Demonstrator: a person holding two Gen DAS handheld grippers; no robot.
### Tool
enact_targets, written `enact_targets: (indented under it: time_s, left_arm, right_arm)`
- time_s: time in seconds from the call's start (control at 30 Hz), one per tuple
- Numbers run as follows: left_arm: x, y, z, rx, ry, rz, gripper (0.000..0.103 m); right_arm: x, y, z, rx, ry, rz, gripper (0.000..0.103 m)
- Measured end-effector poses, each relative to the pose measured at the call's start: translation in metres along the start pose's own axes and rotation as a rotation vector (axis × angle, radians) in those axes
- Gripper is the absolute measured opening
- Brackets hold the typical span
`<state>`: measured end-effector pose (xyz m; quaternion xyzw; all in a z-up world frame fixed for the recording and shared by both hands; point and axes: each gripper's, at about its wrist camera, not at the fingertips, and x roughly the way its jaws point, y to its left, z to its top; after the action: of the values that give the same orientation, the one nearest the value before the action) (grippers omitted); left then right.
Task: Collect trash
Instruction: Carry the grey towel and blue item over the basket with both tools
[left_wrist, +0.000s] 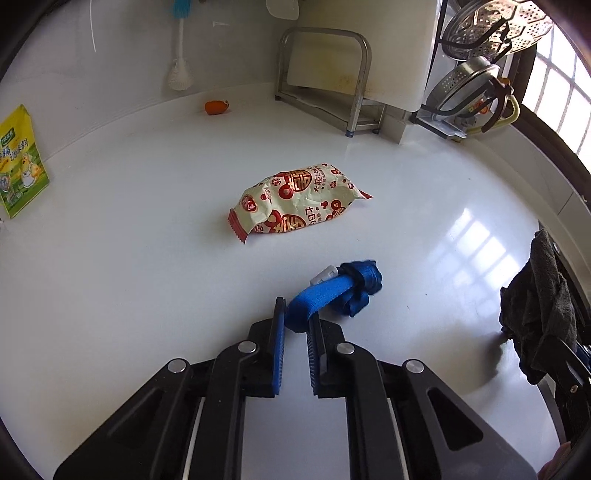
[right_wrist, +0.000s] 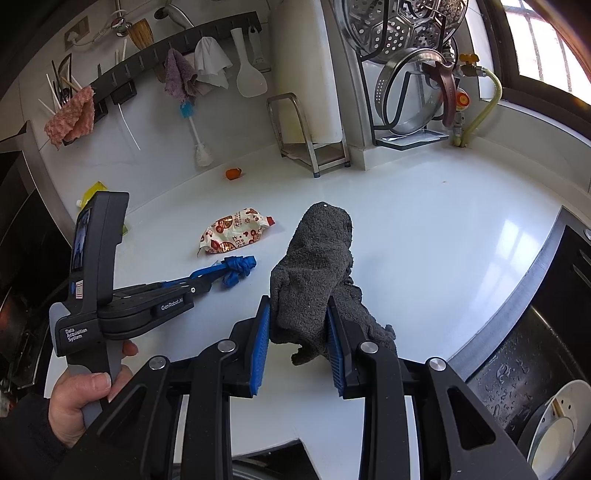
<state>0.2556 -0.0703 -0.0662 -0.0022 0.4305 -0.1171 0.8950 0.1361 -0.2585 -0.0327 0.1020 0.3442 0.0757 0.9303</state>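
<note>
left gripper (left_wrist: 296, 325): jaws pinching blue strap (left_wrist: 332, 291) | right gripper (right_wrist: 297, 332): jaws clamping grey cloth (right_wrist: 317, 266) | snack wrapper (left_wrist: 295, 201): mid-surface (left_wrist: 129, 258), beyond strap | handling: likely light, crinkly, slippery; grip crimped end

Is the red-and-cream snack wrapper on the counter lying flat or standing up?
Lying flat. The crinkled red-and-cream snack wrapper rests lengthwise on the white countertop, puffed slightly; whether it is empty, cannot tell.

We counted one red-and-cream snack wrapper (left_wrist: 295, 201), one blue strap (left_wrist: 332, 291), one dark grey cloth (right_wrist: 317, 266), one orange scrap (left_wrist: 216, 107), one yellow-green packet (left_wrist: 22, 162) and two grippers.
</note>
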Motion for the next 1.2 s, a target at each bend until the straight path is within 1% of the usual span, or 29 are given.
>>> enact_targets:
  time_s: [0.17,0.3,0.5,0.63,0.8,0.93,1.2]
  left_arm:
    - [-0.038,0.006,-0.019,-0.003,-0.035,-0.027,0.011]
    - [-0.077,0.008,-0.040,0.010,-0.083,-0.020,0.011]
    - [-0.132,0.010,-0.090,0.034,-0.138,-0.007,0.011]
    - [-0.160,0.006,-0.125,0.061,-0.167,0.000,0.011]
    - [-0.178,0.001,-0.165,0.077,-0.160,-0.020,0.011]
    - [-0.189,-0.005,-0.195,0.107,-0.151,-0.020,0.011]
    - [-0.190,-0.010,-0.235,0.126,-0.105,-0.032,0.011]
  right_arm:
    - [-0.017,0.006,-0.016,0.018,0.006,0.009,0.028]
    - [-0.042,0.016,-0.033,0.023,0.000,0.017,0.028]
    - [-0.086,0.030,-0.075,0.053,-0.012,0.022,0.028]
    - [-0.114,0.039,-0.109,0.071,-0.019,0.009,0.028]
    - [-0.133,0.049,-0.150,0.074,0.002,-0.018,0.028]
    - [-0.141,0.051,-0.179,0.096,0.036,-0.012,0.028]
    - [-0.154,0.055,-0.219,0.100,0.083,-0.016,0.028]
